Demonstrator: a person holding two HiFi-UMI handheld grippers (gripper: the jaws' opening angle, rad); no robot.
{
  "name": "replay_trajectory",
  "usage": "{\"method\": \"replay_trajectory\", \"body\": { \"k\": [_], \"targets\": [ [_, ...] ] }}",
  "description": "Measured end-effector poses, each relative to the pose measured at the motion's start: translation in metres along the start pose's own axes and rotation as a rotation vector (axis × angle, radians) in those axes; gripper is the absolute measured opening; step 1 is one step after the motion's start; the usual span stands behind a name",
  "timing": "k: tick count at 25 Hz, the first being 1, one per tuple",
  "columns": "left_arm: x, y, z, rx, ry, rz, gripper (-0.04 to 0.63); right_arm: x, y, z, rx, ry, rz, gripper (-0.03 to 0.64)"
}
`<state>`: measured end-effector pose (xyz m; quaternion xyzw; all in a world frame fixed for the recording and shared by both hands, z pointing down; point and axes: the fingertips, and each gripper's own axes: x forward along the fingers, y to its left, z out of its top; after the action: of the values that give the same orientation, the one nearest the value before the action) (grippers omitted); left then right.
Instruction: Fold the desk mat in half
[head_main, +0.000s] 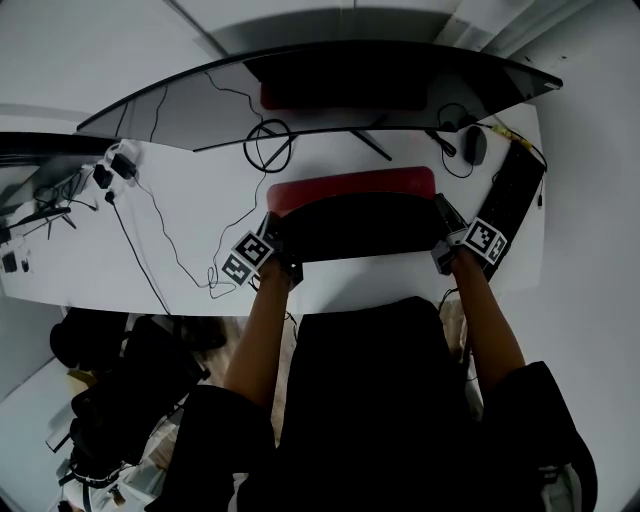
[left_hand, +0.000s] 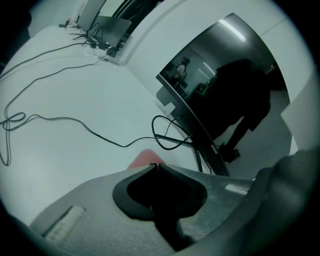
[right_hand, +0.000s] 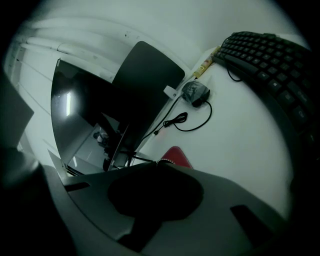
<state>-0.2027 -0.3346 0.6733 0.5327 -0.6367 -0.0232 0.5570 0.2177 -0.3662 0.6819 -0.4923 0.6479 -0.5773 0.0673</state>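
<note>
Left gripper (head_main: 272, 240) and right gripper (head_main: 446, 243) are each pinched narrow on a corner of the desk mat (head_main: 360, 228), evidently so the lifted edge stays level. The mat spans between the tongs, black underside up, with its red face (head_main: 350, 185) showing just beyond their tips. Fold judged partway. Containers — none in view.

Desk mat (head_main: 355, 225) lies on desk (head_main: 180, 235) before monitor (head_main: 330, 95), keyboard (head_main: 517, 195) at right.

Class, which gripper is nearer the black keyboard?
Right. The right gripper grips the desk mat's right end, just beside the keyboard. The left gripper holds the mat's opposite end, well away from it.
</note>
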Motion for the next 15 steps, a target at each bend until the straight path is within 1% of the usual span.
{"method": "replay_trajectory", "body": {
  "k": [4,8,12,15],
  "targets": [
    [0.007,0.001,0.003,0.007,-0.004,0.014,0.031,0.011,-0.001,0.003,-0.007,0.010,-0.017,0.020],
    [0.014,0.008,0.005,-0.015,0.008,0.042,0.031,0.022,-0.002,0.004,-0.013,0.028,-0.030,0.020],
    [0.021,0.017,0.004,-0.032,0.032,0.077,0.031,0.031,0.000,0.006,-0.051,0.047,-0.054,0.020],
    [0.026,0.017,0.007,-0.022,0.033,0.082,0.031,0.038,0.001,0.008,-0.062,0.052,-0.069,0.020]
  ]
}}
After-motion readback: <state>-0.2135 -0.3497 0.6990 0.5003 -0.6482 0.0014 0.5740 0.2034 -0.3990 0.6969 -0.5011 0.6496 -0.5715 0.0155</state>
